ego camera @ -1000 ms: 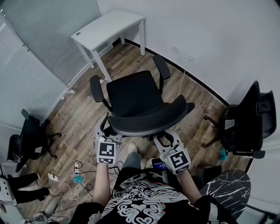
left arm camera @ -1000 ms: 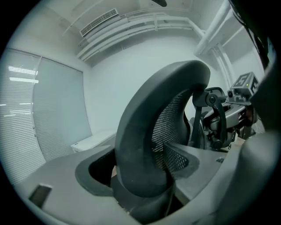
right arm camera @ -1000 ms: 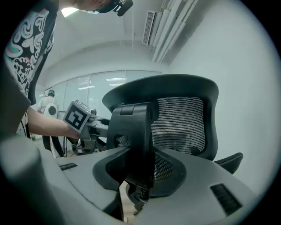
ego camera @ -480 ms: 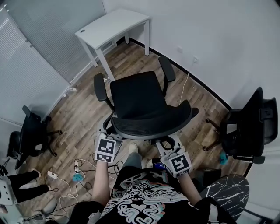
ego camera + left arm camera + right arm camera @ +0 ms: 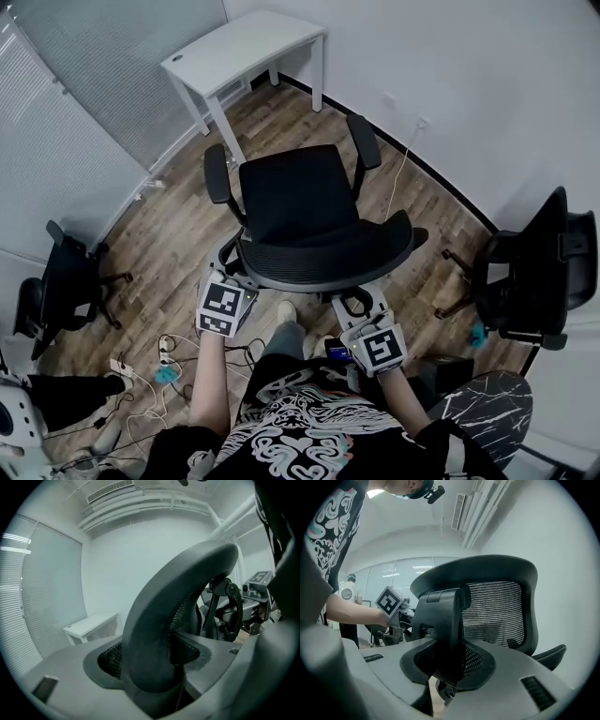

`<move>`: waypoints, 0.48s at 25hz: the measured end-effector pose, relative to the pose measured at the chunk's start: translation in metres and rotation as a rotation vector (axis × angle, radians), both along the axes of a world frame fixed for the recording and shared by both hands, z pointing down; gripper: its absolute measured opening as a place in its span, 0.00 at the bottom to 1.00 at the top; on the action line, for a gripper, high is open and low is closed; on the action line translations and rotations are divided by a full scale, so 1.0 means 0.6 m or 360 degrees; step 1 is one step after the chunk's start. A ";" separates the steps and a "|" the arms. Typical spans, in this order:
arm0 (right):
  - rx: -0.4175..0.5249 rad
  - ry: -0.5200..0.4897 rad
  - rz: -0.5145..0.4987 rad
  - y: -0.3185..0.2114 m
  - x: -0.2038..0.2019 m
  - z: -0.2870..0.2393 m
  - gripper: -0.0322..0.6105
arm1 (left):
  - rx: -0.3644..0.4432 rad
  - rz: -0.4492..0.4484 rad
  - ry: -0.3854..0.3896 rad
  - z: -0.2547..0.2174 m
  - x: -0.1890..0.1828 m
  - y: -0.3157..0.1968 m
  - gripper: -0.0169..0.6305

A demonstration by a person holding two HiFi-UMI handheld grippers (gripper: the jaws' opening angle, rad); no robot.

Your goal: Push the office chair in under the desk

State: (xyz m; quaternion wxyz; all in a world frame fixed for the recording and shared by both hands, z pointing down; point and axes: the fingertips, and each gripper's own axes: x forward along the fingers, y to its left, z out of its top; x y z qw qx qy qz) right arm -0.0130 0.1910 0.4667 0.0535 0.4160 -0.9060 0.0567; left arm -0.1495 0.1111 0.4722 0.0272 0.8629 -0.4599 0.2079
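Observation:
The black office chair [image 5: 295,192] stands on the wood floor with its seat facing the white desk [image 5: 246,49], which is a short way beyond it. Its curved mesh backrest [image 5: 328,255] is the part nearest me. My left gripper [image 5: 225,274] straddles the backrest's left end. The thick rim [image 5: 154,634] sits between its wide jaws, with mesh showing on both sides. My right gripper [image 5: 361,302] is open around the back support column [image 5: 443,625] behind the backrest. The column lies against one jaw, and there is a gap on the other side.
A second black chair [image 5: 534,262] stands by the right wall and a third [image 5: 61,291] at the left. Cables and a power strip [image 5: 159,361] lie on the floor by my left foot. A dark marbled round table [image 5: 487,403] is at the lower right.
The chair and both grippers have edged toward the desk. The left gripper has moved forward and slightly left along the backrest's end.

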 end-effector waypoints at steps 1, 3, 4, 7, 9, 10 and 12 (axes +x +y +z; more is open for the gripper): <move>-0.0001 0.0002 0.0004 -0.004 0.000 0.000 0.16 | 0.0003 0.0005 -0.0002 0.000 0.000 -0.005 0.52; 0.0010 0.0015 0.0007 -0.013 -0.005 -0.001 0.16 | 0.0002 0.0015 -0.0003 -0.001 -0.003 -0.016 0.52; 0.0016 0.0016 0.0010 -0.017 -0.007 0.000 0.16 | 0.0000 0.0019 -0.0001 -0.001 -0.006 -0.020 0.52; 0.0023 0.0016 0.0024 -0.030 -0.011 0.002 0.16 | 0.0000 0.0027 0.0003 -0.002 -0.013 -0.033 0.52; 0.0036 0.0002 0.0028 -0.040 -0.013 -0.004 0.16 | 0.0001 0.0034 0.0003 -0.004 -0.014 -0.042 0.52; 0.0034 -0.0006 0.0034 -0.045 -0.014 -0.004 0.16 | 0.0003 0.0037 0.0001 -0.004 -0.014 -0.048 0.52; 0.0023 -0.0018 0.0048 -0.056 -0.015 -0.004 0.16 | 0.0006 0.0041 -0.0002 -0.005 -0.015 -0.060 0.52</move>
